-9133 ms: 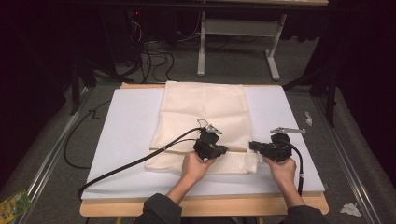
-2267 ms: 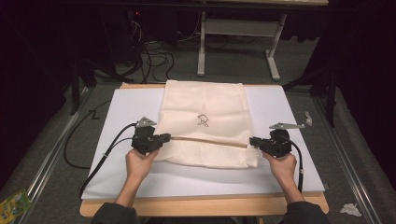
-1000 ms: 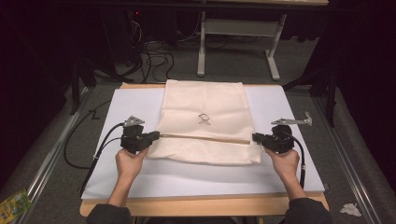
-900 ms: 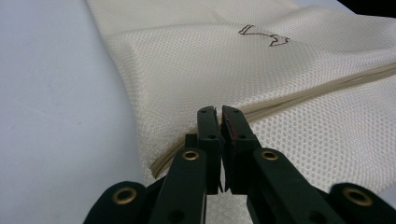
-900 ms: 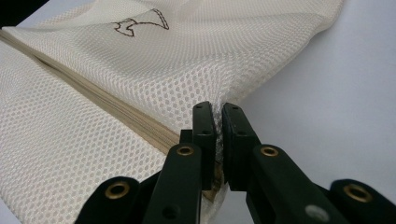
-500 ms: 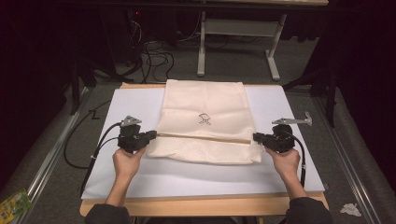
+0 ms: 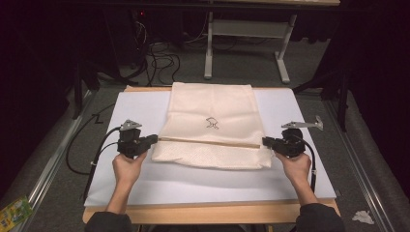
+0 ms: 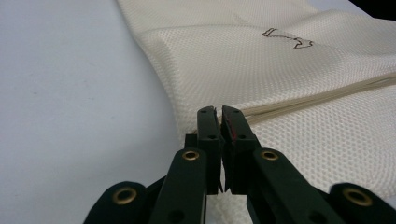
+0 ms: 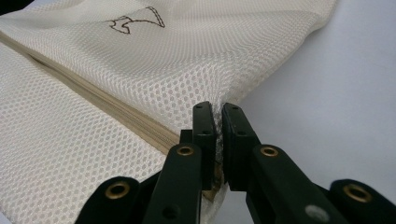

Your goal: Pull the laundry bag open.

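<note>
Cream mesh cloth [image 7: 212, 123] lies flat mid-counter [image 7: 145, 179] on the white sheet. Left claw [image 7: 153, 139] pinches the cloth's left fold edge; right claw [image 7: 266, 141] pinches its right fold edge.

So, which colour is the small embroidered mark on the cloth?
The mark is dark brown, on the cream mesh cloth; the right gripper view shows it best.

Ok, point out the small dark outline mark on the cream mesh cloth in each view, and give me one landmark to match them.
High view: the dark outline mark sits mid-picture, on the mesh cloth just beyond the fold line.
Left gripper view: the mark is upper right, past the shut jaws.
Right gripper view: the mark is at the top, left of centre.
Shared landmark: the tan fold line crossing the cloth, which both grippers pinch at its ends.
</note>
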{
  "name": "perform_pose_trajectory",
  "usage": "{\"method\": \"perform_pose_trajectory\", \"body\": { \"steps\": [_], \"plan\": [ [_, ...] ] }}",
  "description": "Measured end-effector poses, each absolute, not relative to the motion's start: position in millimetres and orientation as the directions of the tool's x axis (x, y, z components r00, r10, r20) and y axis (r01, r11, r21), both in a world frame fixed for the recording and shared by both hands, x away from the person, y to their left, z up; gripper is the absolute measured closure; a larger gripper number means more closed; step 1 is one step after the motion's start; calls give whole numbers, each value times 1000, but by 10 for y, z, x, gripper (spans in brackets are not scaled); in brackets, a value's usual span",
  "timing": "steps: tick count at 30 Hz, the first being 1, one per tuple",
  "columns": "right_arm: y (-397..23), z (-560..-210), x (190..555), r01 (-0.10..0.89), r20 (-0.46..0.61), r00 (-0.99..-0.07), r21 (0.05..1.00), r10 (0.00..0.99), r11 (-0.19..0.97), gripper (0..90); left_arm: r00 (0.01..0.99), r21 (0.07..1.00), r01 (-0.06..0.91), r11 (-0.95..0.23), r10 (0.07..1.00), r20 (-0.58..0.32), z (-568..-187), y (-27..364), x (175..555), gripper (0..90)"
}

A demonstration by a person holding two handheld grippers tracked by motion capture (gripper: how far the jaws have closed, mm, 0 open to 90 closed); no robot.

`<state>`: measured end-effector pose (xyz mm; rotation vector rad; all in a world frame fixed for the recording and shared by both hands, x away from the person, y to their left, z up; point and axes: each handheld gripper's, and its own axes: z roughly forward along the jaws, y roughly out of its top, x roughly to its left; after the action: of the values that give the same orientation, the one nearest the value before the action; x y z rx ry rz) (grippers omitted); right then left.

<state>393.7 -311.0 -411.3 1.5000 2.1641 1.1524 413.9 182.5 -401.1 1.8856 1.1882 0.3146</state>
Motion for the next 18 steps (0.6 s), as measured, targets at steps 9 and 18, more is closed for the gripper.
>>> {"method": "perform_pose_trajectory", "body": {
  "steps": [9,18],
  "plan": [
    [-3120,-4110,3944,660,183,-421,734,889,161,867,509,763,616,-195,838,-196,-4022,1840,4130,871],
    [-3099,-4028,3969,644,135,-420,741,897,190,868,517,757,618,-211,835,-189,-4037,1832,4093,870]
  ]
}}
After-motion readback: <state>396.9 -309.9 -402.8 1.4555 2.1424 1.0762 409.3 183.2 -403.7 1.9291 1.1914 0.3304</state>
